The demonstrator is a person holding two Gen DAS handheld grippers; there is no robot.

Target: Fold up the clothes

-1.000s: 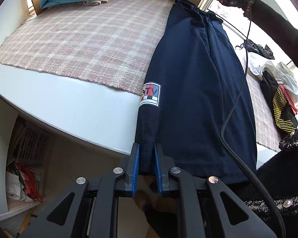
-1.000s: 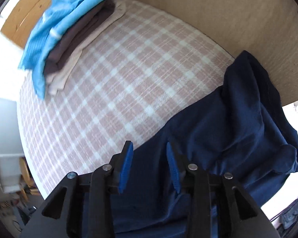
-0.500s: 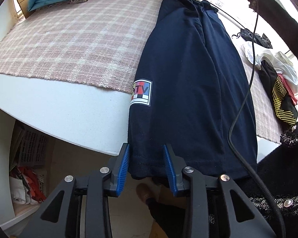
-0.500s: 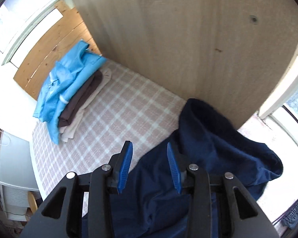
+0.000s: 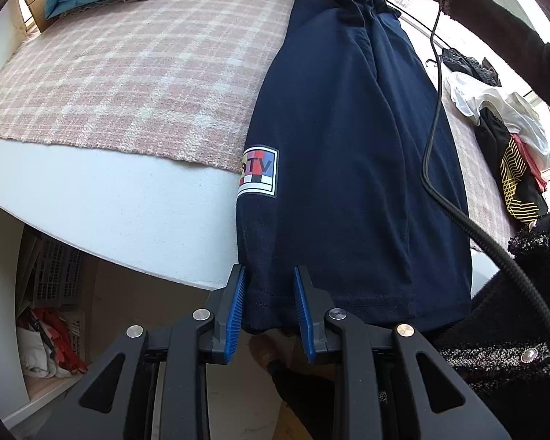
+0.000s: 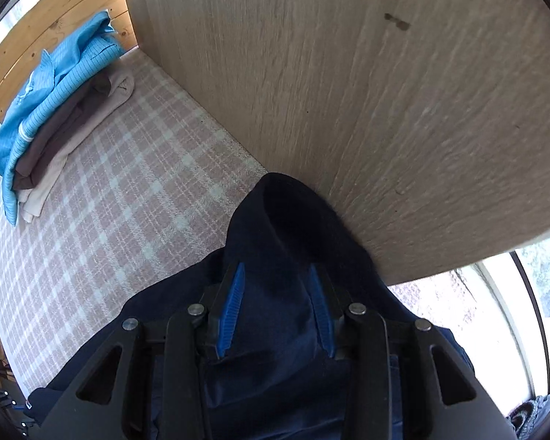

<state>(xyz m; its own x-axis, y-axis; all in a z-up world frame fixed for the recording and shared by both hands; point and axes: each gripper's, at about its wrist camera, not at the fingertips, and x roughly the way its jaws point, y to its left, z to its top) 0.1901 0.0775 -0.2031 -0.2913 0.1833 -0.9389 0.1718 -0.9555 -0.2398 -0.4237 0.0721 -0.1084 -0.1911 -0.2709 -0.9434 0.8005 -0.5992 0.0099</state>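
Both tongs apparently straddling navy shirt (image 5: 348, 146) ends

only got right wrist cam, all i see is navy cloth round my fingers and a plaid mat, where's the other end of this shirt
Observer: Its hem hangs over the white table's front edge, hem corner between the left gripper's fingers.
Operator: is it lying straight
Observer: Yes, the navy shirt runs in one long strip across the plaid mat, a colourful patch facing up.
Operator: anything else unfolded
Observer: A loose pile of white and black-and-yellow clothes lies beside it.
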